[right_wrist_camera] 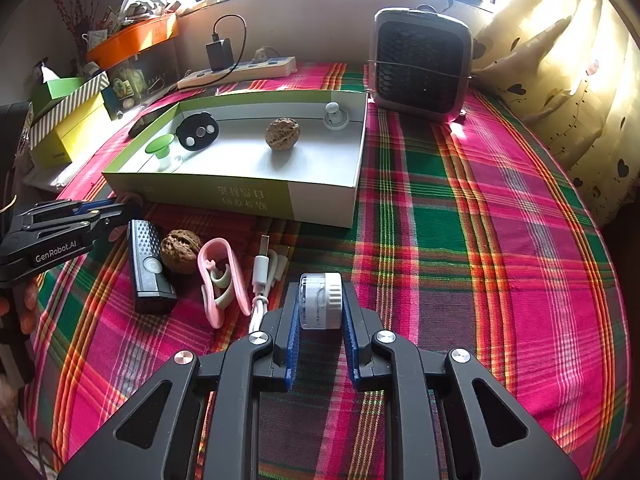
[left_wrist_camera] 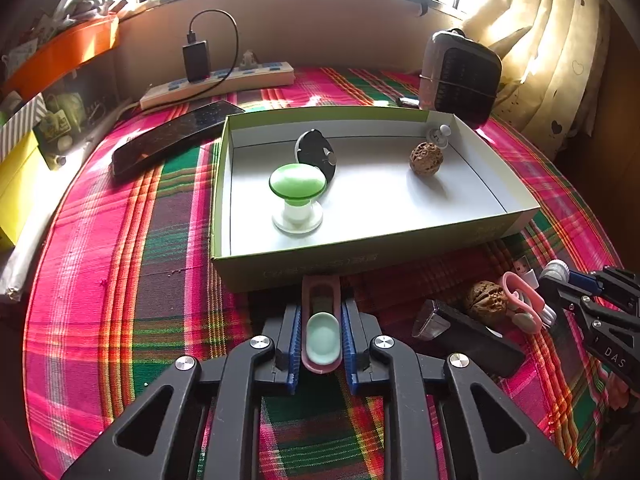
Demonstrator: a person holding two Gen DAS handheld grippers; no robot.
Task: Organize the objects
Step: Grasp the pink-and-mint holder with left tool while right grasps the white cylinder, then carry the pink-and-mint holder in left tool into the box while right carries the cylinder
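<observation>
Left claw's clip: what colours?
Pink clip with a pale mint-green pad, clearest in the left wrist view.

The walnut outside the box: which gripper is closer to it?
Hard to call. The walnut lies between them: the left gripper, holding a pink clip, and the right gripper, holding a white cap.

- My left gripper (left_wrist_camera: 321,336) is black, with triangular cut-outs in its arms, round silver screws at the joints and ridged blue pads (left_wrist_camera: 295,344).
- My right gripper (right_wrist_camera: 321,320) has the same black frame, silver screws and blue pads (right_wrist_camera: 293,344).
- White "GenRobot.AI" lettering runs along the left gripper's side, seen from the right wrist.
</observation>
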